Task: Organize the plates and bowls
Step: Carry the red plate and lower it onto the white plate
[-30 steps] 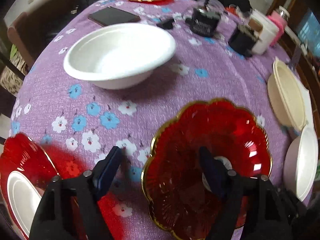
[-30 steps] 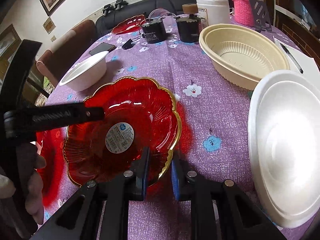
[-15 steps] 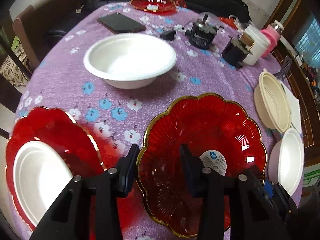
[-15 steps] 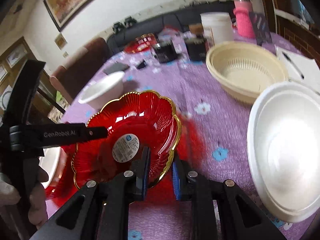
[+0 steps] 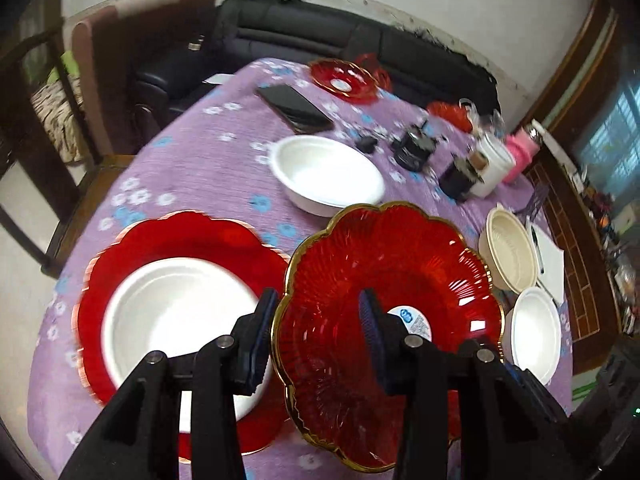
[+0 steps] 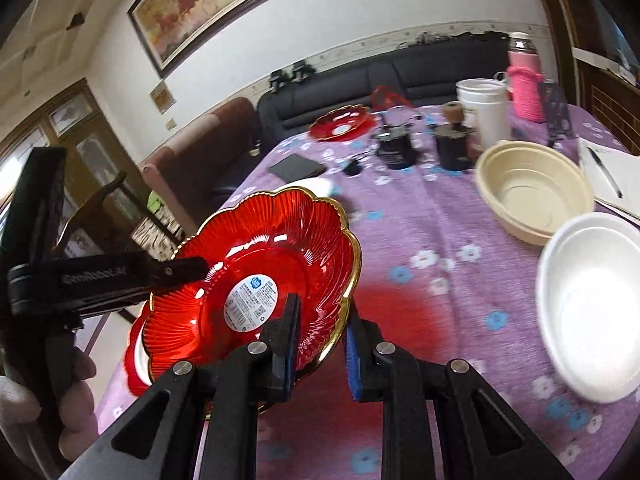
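A red glass flower-shaped bowl (image 5: 404, 280) with a gold rim and a round sticker is lifted off the purple table, tilted; it also shows in the right wrist view (image 6: 272, 264). My right gripper (image 6: 320, 344) is shut on its near rim. My left gripper (image 5: 316, 328) straddles the opposite rim, one finger inside and one outside, jaws apart. Left of it, a red plate (image 5: 132, 248) carries a white plate (image 5: 176, 320). A white bowl (image 5: 328, 174) sits farther back.
A cream bowl (image 6: 532, 188) and a white foam bowl (image 6: 592, 304) sit at the right. A phone (image 5: 294, 108), two dark jars (image 6: 396, 146), a white cup, a pink bottle (image 6: 524, 80) and another red dish (image 6: 340, 122) stand at the far side. Paper with a pen lies at the right edge.
The red bowl has risen off the table and tilted, held by my right gripper. My left gripper has narrowed around its opposite rim and moved up with it.
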A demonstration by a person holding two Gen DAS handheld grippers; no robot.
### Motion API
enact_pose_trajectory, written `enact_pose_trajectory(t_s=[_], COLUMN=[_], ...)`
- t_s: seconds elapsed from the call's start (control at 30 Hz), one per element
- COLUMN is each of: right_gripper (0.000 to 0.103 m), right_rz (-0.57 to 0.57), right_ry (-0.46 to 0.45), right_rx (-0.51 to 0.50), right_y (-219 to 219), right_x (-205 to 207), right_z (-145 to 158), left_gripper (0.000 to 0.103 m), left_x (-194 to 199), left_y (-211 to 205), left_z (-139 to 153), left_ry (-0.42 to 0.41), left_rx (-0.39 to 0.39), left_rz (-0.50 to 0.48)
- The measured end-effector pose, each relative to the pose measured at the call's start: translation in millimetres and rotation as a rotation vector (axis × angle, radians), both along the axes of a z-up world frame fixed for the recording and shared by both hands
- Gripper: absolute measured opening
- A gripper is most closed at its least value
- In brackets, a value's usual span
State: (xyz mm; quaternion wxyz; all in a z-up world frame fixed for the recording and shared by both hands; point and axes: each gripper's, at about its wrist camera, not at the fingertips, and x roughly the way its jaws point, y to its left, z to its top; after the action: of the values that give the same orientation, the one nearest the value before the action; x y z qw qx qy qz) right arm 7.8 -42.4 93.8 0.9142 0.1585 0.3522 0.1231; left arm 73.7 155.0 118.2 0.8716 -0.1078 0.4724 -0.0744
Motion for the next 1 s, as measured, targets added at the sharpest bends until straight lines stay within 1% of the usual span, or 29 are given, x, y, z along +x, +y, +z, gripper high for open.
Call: enact_pose_trajectory(t_s=[0.1, 0.2, 0.37, 0.5, 0.73, 1.0], right_gripper=[0.022, 0.022, 0.022, 0.022, 0.022, 0.022], right_rz=[0.035, 0.066, 0.119, 0.154, 0.182, 0.2], right_ry=[-0.008, -0.015, 0.004, 0.034, 0.078, 0.085], right_rx=[-0.016, -0.028, -0.05, -0.065, -0.088, -0.118], right_y=[23, 43, 77, 100, 125, 139], right_x=[-2, -4, 2, 10, 22, 28], right_z=[4, 8, 5, -5, -20, -25], left_gripper=[0.041, 0.041, 0.041, 0.041, 0.041, 0.041], left_x=[-12, -19, -26, -28, -25, -21], left_y=[26, 48, 86, 107, 131, 145], left_z=[4, 2, -10, -22, -40, -49], left_ry=[-0.018, -0.018, 0.003, 0.021, 0.048, 0.059], left_rx=[-0.009, -0.025, -0.057, -0.075, -0.097, -0.111], left_rz=[0.042, 0.079, 0.145, 0.183, 0.22, 0.239])
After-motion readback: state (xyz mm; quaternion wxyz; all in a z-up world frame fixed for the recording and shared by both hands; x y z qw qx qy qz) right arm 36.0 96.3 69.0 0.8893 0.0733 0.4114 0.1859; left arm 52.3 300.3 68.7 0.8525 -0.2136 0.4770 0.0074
